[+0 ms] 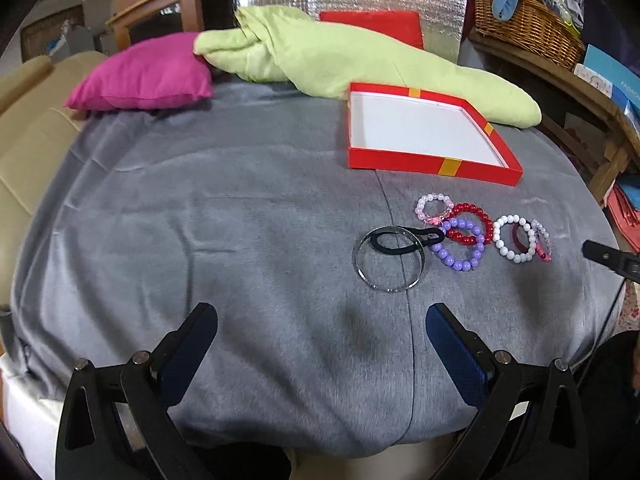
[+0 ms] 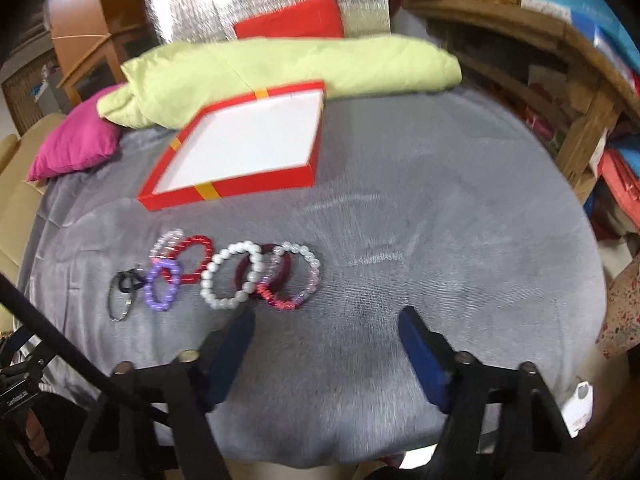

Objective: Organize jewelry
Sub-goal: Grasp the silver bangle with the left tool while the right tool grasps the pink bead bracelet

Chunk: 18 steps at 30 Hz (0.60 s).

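1. Two grippers hover over the grey cloth [image 1: 200, 208]; the left gripper [image 1: 322, 326] gapes wide and grips nothing.
2. Right gripper [image 2: 326, 326] stands partly open, also empty.
3. Bracelets [image 2: 228, 276] lie in a row running left to right, just in front of the red box [image 2: 240, 148].
4. Silver bangle [image 1: 390, 259] ends the row, left of the box.

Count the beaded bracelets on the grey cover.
5: clear-pink, red and purple overlapping in one cluster; white and pink-clear to their right. Others may be hidden underneath.
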Each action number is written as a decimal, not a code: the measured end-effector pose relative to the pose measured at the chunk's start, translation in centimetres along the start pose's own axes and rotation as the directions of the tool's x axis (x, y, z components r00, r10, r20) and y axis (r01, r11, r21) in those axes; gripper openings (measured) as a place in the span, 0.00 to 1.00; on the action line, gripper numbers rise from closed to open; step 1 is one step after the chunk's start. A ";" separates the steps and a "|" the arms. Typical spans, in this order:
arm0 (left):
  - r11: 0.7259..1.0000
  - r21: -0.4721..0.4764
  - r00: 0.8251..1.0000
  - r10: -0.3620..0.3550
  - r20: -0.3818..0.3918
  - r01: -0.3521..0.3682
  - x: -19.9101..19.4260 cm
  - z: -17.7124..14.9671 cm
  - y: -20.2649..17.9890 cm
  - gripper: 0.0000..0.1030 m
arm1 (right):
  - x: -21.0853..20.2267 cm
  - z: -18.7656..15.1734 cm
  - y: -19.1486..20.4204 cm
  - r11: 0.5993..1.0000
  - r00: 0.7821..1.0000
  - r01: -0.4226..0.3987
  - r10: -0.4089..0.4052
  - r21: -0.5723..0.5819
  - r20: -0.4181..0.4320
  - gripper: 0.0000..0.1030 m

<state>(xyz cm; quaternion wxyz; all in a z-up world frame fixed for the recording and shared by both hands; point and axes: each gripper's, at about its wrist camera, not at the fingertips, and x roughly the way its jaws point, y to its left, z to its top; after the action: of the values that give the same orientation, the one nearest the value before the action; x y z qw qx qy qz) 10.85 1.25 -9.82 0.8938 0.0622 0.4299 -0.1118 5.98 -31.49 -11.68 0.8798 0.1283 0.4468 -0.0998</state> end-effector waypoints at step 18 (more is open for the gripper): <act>0.982 0.048 0.976 -0.176 -0.125 0.183 6.8 2.4 -3.2 0.86 | 4.9 1.9 -1.5 0.997 0.995 -0.063 0.065 0.036 -0.069 0.52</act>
<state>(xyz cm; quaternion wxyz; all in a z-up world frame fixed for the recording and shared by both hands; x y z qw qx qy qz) 15.96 -3.33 -13.70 0.8502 0.0563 0.4832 -0.2011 9.84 -33.83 -14.84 0.8641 0.1606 0.4712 -0.0745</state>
